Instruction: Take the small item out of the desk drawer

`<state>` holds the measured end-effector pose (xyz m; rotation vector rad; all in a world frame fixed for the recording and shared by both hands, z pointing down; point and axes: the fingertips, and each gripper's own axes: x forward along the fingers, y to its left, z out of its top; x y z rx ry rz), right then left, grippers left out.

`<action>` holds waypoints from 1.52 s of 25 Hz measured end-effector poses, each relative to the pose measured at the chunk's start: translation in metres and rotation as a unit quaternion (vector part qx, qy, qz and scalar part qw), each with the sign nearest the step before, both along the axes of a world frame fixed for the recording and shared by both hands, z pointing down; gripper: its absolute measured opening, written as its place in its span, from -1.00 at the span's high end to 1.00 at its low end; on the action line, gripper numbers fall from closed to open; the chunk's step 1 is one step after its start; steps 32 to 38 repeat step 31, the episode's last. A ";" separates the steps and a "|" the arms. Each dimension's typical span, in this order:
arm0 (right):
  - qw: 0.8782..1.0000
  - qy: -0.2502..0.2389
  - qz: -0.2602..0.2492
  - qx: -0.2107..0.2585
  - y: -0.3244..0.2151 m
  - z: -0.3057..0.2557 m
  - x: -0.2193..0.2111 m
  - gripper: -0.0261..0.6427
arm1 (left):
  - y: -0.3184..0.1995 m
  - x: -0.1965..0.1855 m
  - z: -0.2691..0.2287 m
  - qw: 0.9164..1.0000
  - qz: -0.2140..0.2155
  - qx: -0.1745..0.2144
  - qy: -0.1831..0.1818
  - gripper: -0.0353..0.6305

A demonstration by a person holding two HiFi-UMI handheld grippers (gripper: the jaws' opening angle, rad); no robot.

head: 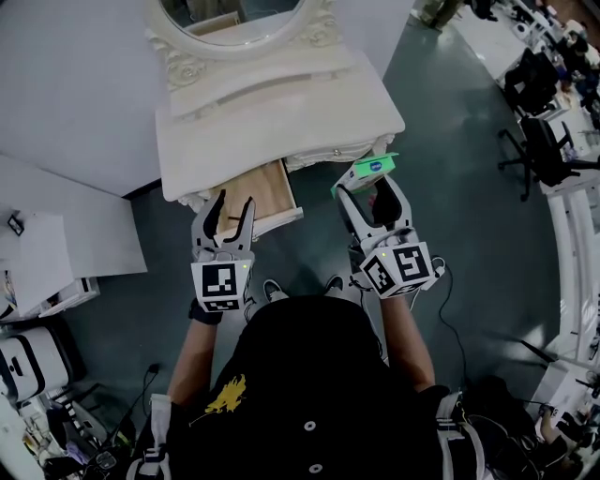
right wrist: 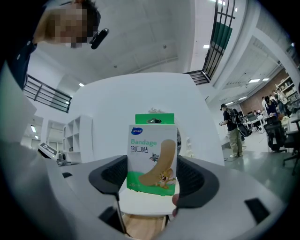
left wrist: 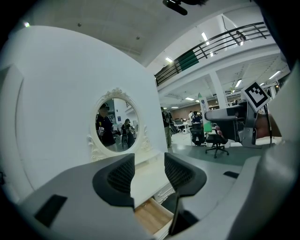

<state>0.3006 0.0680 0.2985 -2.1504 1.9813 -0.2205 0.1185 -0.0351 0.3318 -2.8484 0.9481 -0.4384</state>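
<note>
The white dressing table (head: 281,117) has its left drawer (head: 265,190) pulled out, and the wooden bottom shows bare. My left gripper (head: 228,208) hovers over the drawer's front, open, with nothing between its fingers (left wrist: 121,176). The drawer (left wrist: 150,216) lies below them. My right gripper (head: 373,195) is raised in front of the table's right corner, shut on a small green and white bandage box (head: 371,169). In the right gripper view the box (right wrist: 152,157) stands upright, pinched between both pads, with the drawer (right wrist: 143,228) below.
An oval mirror (head: 234,19) stands on the table against the white wall. A white cabinet (head: 56,253) is to the left. Office chairs (head: 544,141) and a curved desk (head: 574,234) stand at the right. Cables (head: 450,319) trail over the dark floor by the person's feet.
</note>
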 end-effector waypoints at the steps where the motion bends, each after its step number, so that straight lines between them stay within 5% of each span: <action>1: 1.000 0.000 0.001 0.000 0.000 0.001 0.000 -0.08 | 0.000 0.000 0.000 1.000 0.002 -0.001 -0.001 0.27; 38: 0.998 0.045 0.001 -0.038 -0.014 0.018 -0.005 -0.08 | -0.010 0.003 0.010 1.000 -0.001 -0.008 -0.004 0.27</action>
